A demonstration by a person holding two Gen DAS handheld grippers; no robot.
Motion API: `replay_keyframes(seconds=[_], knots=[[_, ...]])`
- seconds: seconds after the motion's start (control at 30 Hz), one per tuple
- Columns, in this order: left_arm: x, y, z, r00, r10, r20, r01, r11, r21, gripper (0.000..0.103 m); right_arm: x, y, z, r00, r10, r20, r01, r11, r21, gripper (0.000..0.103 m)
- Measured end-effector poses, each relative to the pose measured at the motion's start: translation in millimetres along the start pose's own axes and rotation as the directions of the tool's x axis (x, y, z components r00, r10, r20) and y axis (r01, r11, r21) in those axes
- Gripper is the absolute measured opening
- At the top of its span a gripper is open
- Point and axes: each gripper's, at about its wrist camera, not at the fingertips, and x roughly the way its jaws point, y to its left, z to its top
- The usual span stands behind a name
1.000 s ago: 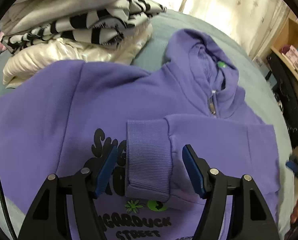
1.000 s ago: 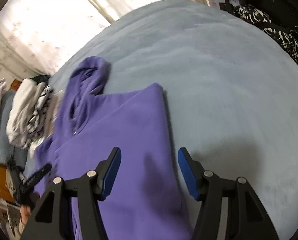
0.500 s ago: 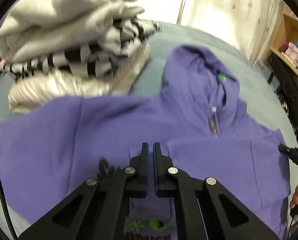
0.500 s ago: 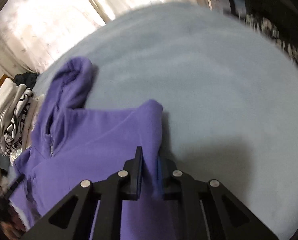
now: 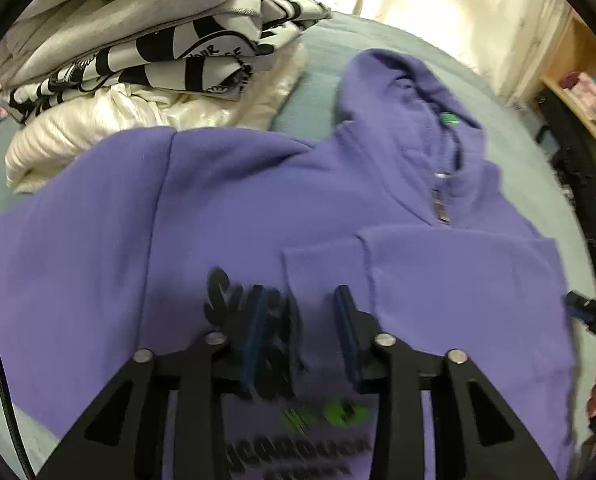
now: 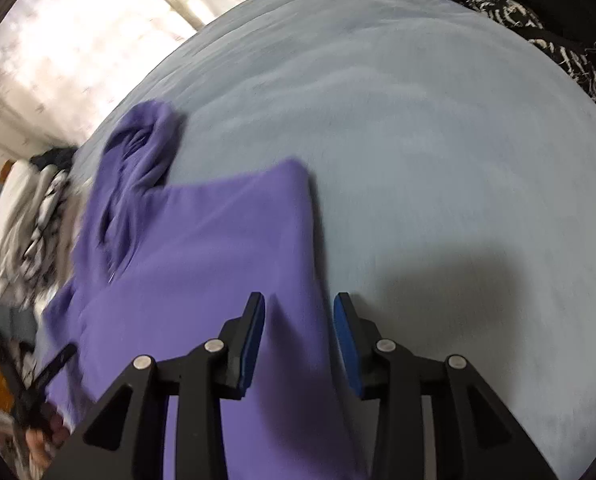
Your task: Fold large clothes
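Note:
A purple hoodie [image 5: 257,208] lies front up on the grey-blue bed, hood toward the far side. Its right sleeve is folded across the chest, with the cuff [image 5: 322,276] near the black print. My left gripper [image 5: 300,336] is open and empty, its jaws either side of the cuff just above it. In the right wrist view the hoodie [image 6: 201,248] shows its folded right edge. My right gripper [image 6: 300,336] is open and empty, straddling that edge.
A pile of folded clothes [image 5: 137,56], white, striped and cream, sits at the bed's far left, touching the hoodie's shoulder. Wooden shelves [image 5: 586,92] and dark clothing [image 5: 578,184] stand to the right. Bare bed cover [image 6: 418,140] spreads right of the hoodie.
Both grippers were open a second ago, shut half a second ago on the cuff and on the hoodie's edge, and have now opened again. The cloth lies flat on the bed.

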Motion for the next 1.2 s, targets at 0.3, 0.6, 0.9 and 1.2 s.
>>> replay_keyframes(seconds=[0.3,0.6,0.9,1.2], knots=[[9.5,-22.0,-25.5,0.998,0.056,-0.024,-0.055,0.998,0.033,0.027,-10.7,15.1,-57.1,0.997,-0.079,0.022,0.081,0.982,-0.169,0.026],[5.8,-29.0,-32.0,0.993,0.118,-0.021,-0.115,0.986,0.124,0.025,-11.3,14.4,-57.8,0.977,-0.208,0.039,0.212,0.962,-0.174,0.015],[-26.7,-46.0,-29.6,0.996,0.077,0.033,-0.080,0.994,0.072,0.035,-35.3,90.3,-57.7,0.993,-0.087,0.074,0.103,0.961,-0.257,0.015],[11.6,-80.1,-26.2,0.999,0.043,-0.002,-0.043,0.996,0.073,0.035,59.9,169.1,-62.9,0.998,-0.064,0.017,0.065,0.915,-0.399,0.013]])
